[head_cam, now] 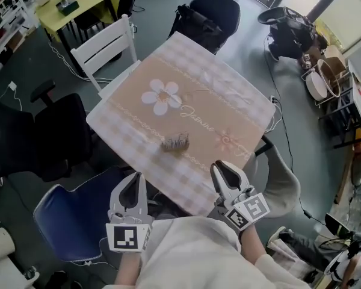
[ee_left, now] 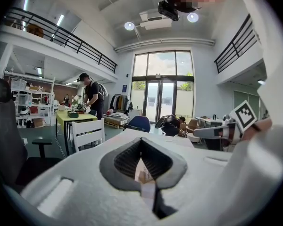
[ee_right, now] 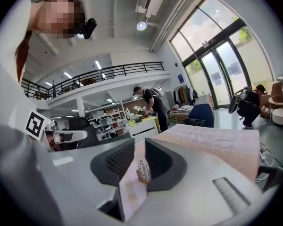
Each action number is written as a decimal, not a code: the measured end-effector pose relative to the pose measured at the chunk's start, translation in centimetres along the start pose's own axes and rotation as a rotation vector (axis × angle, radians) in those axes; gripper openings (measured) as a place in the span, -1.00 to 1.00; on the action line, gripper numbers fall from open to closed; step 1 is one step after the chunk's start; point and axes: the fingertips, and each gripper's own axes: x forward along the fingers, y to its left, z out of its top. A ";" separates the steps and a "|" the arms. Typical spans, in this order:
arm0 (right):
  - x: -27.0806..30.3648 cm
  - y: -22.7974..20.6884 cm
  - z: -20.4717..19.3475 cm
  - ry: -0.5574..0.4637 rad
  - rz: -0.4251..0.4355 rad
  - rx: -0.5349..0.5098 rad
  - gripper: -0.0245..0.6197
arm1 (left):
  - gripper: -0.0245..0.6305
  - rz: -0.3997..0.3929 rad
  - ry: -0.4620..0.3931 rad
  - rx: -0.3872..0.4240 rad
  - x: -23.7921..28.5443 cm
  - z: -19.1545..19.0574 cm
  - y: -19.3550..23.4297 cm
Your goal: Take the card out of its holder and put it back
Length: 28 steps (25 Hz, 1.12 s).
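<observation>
Around the bench point(head_cam: 117, 131) stand a white slatted chair point(head_cam: 105, 44) at its far-left edge, a dark seat point(head_cam: 212, 12) beyond the far corner, a black office chair point(head_cam: 45, 138) to the left and a blue one point(head_cam: 72, 217) by the near-left corner. Nothing stands between the grippers and the card holder point(head_cam: 175, 142). The cloth point(head_cam: 240, 110) bears a white flower point(head_cam: 161, 97) and the script word "Jasmine" point(head_cam: 197, 120). The holder sits just nearer than that writing, toward the near edge, with pale upright slips in it – whether one is the card is too small to tell. Both grippers hang side by side over the near edge, roughly level and pointing across the bench, each with its marker cube toward the person. The left gripper point(head_cam: 134, 176) has its fingers together at the tips with nothing clamped, and the holder shows beyond through the hollow between them. The right gripper point(head_cam: 219, 165) has its fingers a narrow gap apart – empty, well short of the holder.
</observation>
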 end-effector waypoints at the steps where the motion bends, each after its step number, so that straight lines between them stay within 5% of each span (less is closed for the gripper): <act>1: 0.7 -0.2 -0.3 0.015 0.023 -0.009 -0.59 | -0.92 0.002 0.003 -0.002 0.0 -0.1 0.0; 14: 11.3 -3.7 -6.7 0.229 0.261 -0.111 -0.30 | -0.92 0.064 0.040 -0.018 1.1 -0.6 0.2; 28: 15.5 -2.7 -10.7 0.347 0.492 -0.176 -0.52 | -0.92 0.110 0.093 -0.051 3.7 -1.4 0.4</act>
